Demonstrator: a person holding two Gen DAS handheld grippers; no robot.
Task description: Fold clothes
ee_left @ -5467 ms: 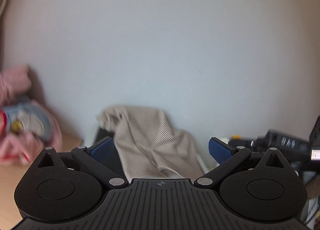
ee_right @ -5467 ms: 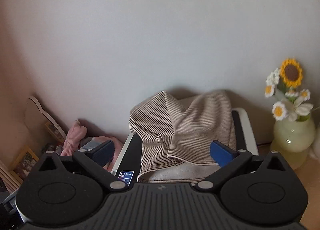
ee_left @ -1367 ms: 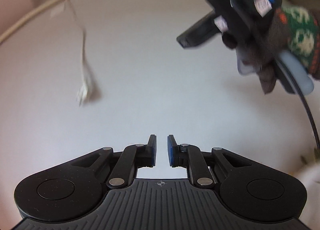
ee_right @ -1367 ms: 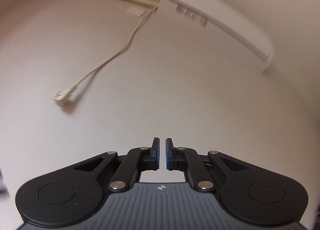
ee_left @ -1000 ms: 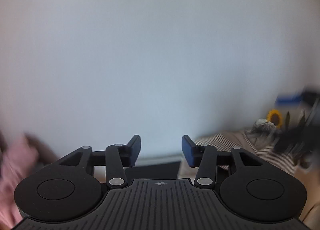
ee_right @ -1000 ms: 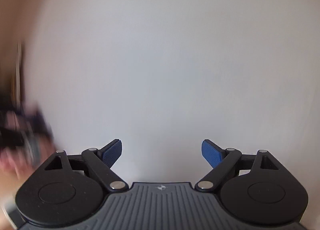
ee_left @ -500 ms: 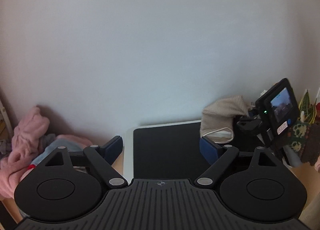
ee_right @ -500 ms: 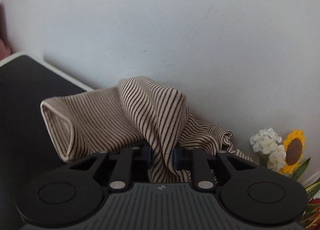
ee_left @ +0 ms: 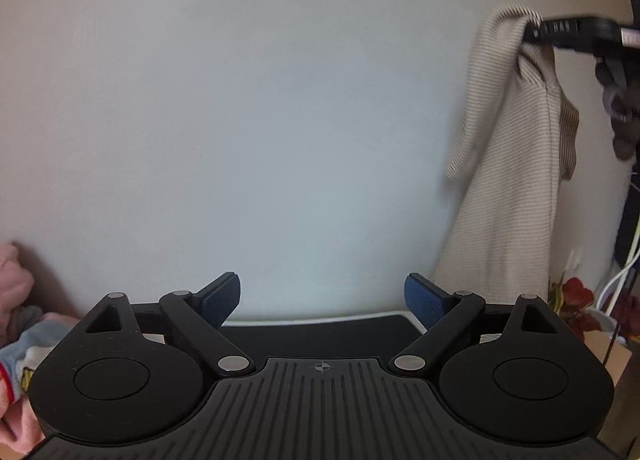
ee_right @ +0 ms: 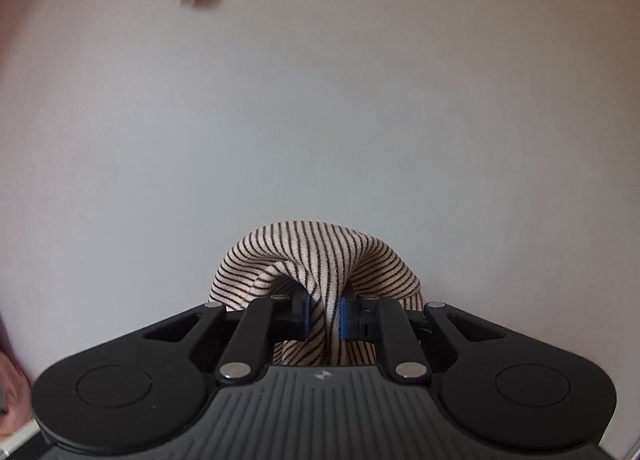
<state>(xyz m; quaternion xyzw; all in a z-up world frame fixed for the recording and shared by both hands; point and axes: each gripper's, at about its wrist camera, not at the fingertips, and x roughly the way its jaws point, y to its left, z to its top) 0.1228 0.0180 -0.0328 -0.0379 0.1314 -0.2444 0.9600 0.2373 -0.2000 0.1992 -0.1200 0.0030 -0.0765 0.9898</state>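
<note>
While pinched in closing right tool (ee_right: 324, 316), striped garment (ee_right: 316, 260) bunches above.

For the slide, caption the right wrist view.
Right gripper closing on a bunched fold of the striped garment, lifted in front of a plain wall.

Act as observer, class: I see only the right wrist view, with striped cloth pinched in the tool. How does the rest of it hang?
Observer: The striped garment hangs in a long drape from the right tool, whose jaws are closing on its top fold.
Operator: Is the left tool helping?
Observer: No. The left tool is apart from it, jaws opening, nothing between them.
Operator: What lies below?
Observer: A black mat, with pink clothes heaped off to its left.
</note>
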